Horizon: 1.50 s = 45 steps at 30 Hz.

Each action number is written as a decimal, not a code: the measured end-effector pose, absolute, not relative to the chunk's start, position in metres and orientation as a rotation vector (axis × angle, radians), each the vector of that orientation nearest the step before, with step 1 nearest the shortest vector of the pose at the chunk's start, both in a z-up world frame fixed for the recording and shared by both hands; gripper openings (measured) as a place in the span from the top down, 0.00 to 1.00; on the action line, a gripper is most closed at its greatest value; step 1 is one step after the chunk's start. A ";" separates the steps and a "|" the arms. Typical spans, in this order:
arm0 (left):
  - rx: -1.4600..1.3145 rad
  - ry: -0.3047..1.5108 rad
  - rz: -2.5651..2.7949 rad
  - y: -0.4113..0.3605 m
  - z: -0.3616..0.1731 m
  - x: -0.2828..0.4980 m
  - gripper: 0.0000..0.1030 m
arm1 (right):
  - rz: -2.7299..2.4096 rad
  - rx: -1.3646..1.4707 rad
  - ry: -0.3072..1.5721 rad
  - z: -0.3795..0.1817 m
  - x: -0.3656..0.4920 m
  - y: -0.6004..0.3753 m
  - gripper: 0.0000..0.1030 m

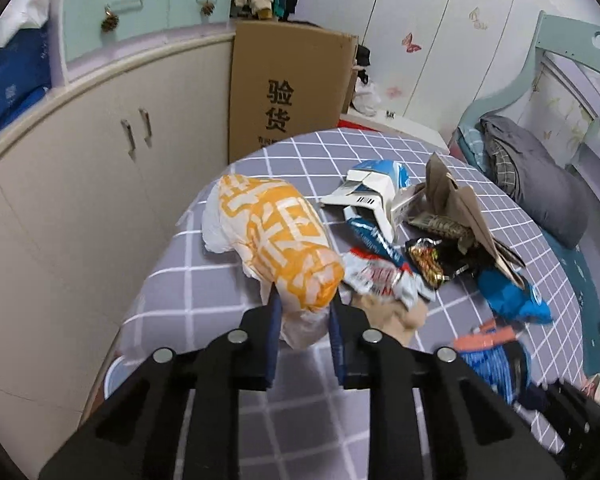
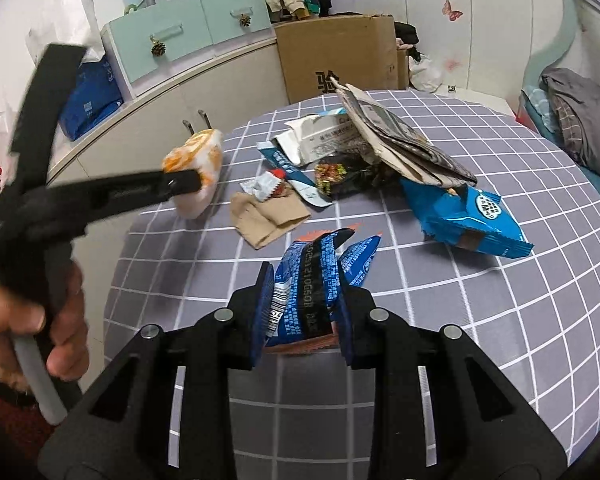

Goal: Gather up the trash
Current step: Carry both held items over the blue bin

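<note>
Two grippers are each gripping a piece of trash over the grey checked tablecloth (image 2: 480,320). The left gripper (image 1: 305,304), at the bottom centre of its own view, is pinching the near end of the orange-and-white plastic bag (image 1: 276,236), which is stretching away toward the upper left. In the right wrist view the right gripper (image 2: 306,300) is clamping narrowly on a dark blue printed wrapper (image 2: 320,280), which is sticking up between its pads. A hand (image 2: 28,320) is holding the left tool at the left edge; its grip looks blurred there. Other litter is lying beyond: a blue snack packet (image 2: 472,220), folded newspaper (image 2: 396,136) and a beige sock (image 2: 266,216).
</note>
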<state>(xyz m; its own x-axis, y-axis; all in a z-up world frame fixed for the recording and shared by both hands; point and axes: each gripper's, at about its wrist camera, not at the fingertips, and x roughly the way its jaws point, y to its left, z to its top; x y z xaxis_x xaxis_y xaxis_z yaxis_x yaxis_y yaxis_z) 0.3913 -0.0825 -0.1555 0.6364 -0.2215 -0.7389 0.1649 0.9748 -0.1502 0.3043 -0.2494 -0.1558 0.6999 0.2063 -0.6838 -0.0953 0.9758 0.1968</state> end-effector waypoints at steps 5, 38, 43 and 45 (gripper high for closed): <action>-0.073 0.816 -0.215 -0.062 -0.142 0.358 0.81 | 0.184 0.137 0.761 -0.146 0.297 -0.230 0.72; -0.358 1.000 0.198 0.251 -0.263 0.274 0.81 | 0.532 -0.186 0.922 -0.223 0.319 0.089 0.72; -0.373 1.113 0.226 0.262 -0.321 0.294 0.81 | 0.507 -0.227 0.990 -0.279 0.343 0.107 0.72; -0.374 1.157 0.232 0.265 -0.345 0.303 0.81 | 0.495 -0.250 1.020 -0.302 0.352 0.111 0.72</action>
